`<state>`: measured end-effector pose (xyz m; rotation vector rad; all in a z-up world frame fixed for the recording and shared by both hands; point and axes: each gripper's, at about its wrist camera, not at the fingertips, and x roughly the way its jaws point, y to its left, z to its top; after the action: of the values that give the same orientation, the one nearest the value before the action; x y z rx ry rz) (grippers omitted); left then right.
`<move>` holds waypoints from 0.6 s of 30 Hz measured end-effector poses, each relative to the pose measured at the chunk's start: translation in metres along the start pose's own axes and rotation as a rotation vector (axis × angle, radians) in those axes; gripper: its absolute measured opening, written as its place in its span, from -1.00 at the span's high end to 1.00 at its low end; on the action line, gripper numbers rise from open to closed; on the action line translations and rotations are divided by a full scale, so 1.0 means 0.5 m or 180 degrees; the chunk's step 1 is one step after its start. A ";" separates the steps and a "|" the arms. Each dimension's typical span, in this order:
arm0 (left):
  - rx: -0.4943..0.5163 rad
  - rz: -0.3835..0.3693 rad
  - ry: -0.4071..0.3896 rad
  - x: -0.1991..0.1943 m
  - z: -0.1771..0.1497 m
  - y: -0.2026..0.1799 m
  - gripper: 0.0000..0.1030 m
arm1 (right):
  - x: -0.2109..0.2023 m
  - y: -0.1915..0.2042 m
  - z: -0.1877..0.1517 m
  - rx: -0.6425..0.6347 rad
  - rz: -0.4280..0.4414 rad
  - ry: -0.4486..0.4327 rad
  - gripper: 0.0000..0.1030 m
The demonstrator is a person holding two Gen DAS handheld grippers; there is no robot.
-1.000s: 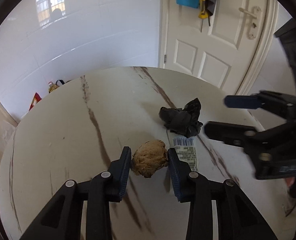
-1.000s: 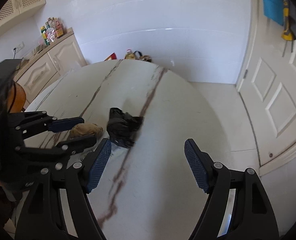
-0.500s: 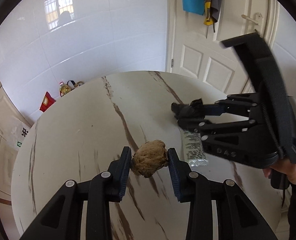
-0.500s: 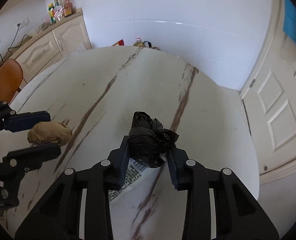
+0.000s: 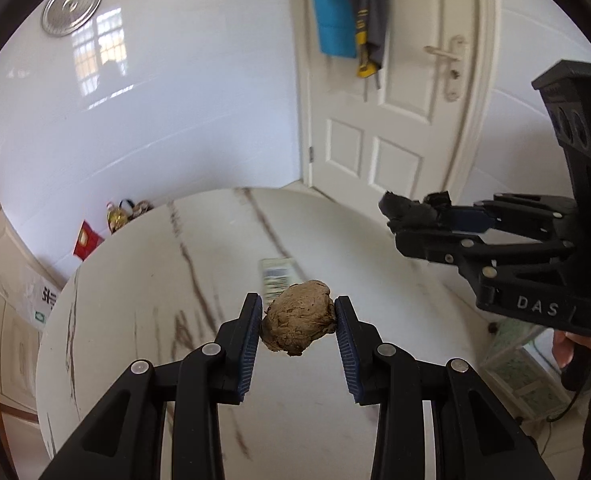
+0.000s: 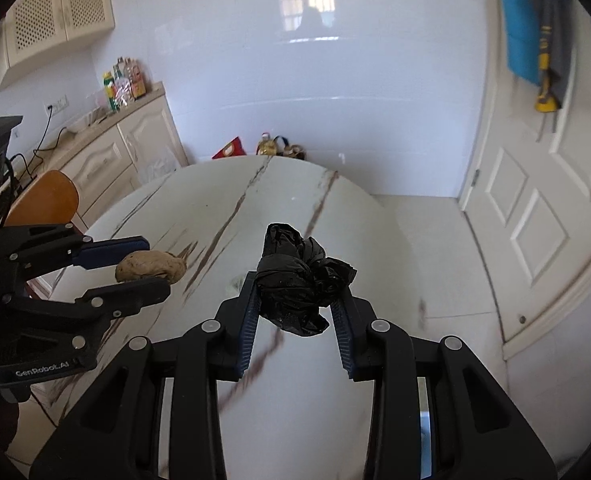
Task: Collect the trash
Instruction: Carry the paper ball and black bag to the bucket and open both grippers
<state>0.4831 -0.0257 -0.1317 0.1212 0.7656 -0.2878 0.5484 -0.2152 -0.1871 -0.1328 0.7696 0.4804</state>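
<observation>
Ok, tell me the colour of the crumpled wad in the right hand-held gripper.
Black, glossy crumpled wad, clearest in the right wrist view.

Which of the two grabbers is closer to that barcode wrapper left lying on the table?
Left. The left gripper, shut on a brown wad, hangs just in front of the wrapper; the right gripper, clutching black plastic, is off to the side.

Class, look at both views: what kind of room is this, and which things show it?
Probably a home kitchen or dining room: a round marble table, cream cabinets with bottles on the counter, and a white panelled door.
</observation>
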 end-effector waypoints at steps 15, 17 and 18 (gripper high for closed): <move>0.0578 -0.0587 0.0089 -0.010 -0.011 -0.352 0.35 | -0.248 -0.201 -0.215 0.0664 -0.0436 -0.0170 0.36; 0.0652 -0.0670 0.0174 0.022 -0.015 -0.400 0.35 | -0.256 -0.235 -0.241 0.0781 -0.0484 -0.0141 0.36; 0.0684 -0.0703 0.0212 0.038 -0.013 -0.411 0.35 | -0.258 -0.255 -0.255 0.0836 -0.0503 -0.0124 0.36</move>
<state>0.4303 -0.2247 -0.1504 0.2505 0.8141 -0.5786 0.4467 -0.4122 -0.1960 0.0600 0.7705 0.2284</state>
